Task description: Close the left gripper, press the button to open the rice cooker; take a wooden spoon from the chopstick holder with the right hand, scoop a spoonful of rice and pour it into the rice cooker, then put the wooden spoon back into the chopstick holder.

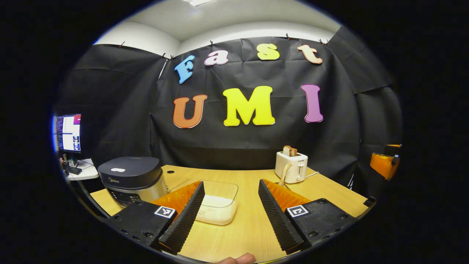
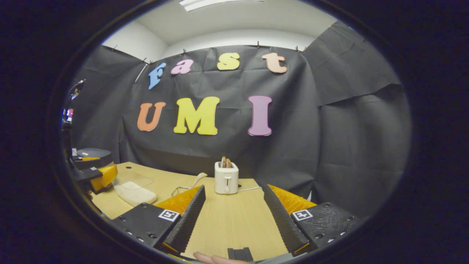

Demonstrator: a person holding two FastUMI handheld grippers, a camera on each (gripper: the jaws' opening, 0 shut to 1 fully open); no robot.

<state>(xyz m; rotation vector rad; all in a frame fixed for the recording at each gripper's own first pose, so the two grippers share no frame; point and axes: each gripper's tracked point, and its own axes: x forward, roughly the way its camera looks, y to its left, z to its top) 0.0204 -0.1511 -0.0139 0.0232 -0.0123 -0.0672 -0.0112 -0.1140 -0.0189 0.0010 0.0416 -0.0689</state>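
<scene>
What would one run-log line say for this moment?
rice cooker: lid shut | left gripper: open | right gripper: open, empty | wooden spoon: untouched

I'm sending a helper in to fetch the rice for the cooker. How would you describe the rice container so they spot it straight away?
Start at the wooden table before the black cloth wall. At its left end stands the dark-lidded rice cooker; the rice container lies just right of it, well left of the white toaster. It is the one low, clear, open tub, with white rice in the bottom.
</scene>
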